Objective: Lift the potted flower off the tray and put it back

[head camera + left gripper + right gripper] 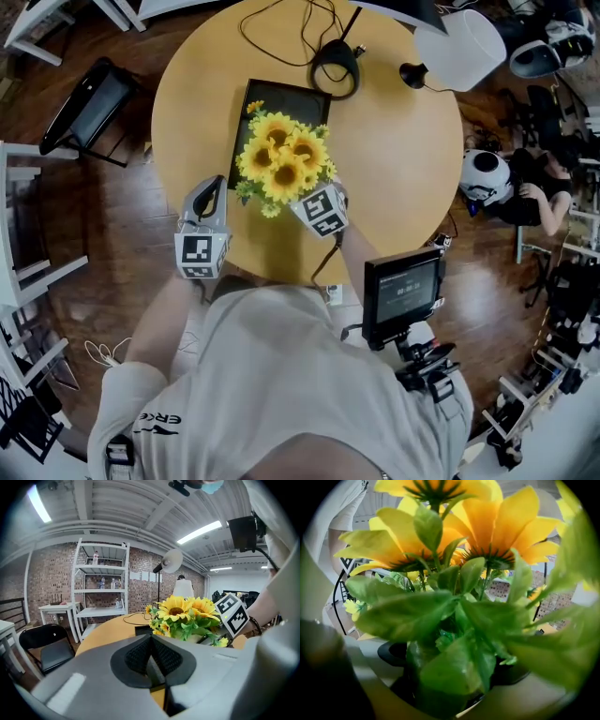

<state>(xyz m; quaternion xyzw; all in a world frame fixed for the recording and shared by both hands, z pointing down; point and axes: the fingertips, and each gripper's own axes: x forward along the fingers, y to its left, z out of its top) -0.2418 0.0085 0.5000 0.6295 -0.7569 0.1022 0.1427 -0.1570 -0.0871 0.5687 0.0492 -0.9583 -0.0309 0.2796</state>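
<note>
The potted flower (281, 157), a bunch of yellow sunflowers with green leaves, stands over the near end of the black tray (281, 98) on the round wooden table (394, 159). Its pot is hidden by the blooms. My right gripper's marker cube (321, 209) sits right beside the flowers, with the jaws hidden under them. In the right gripper view my right gripper (457, 667) is open, its jaws spread wide with leaves (440, 616) between them and no pad seen pressing. My left gripper (214, 184) hangs at the table's near left edge, shut on nothing (151, 645).
A coiled black cable (335, 67) and a white lamp (461, 47) lie at the table's far side. A black chair (89, 103) stands left of the table. A small monitor (403, 289) hangs at the person's chest. White shelves (101, 588) stand by the brick wall.
</note>
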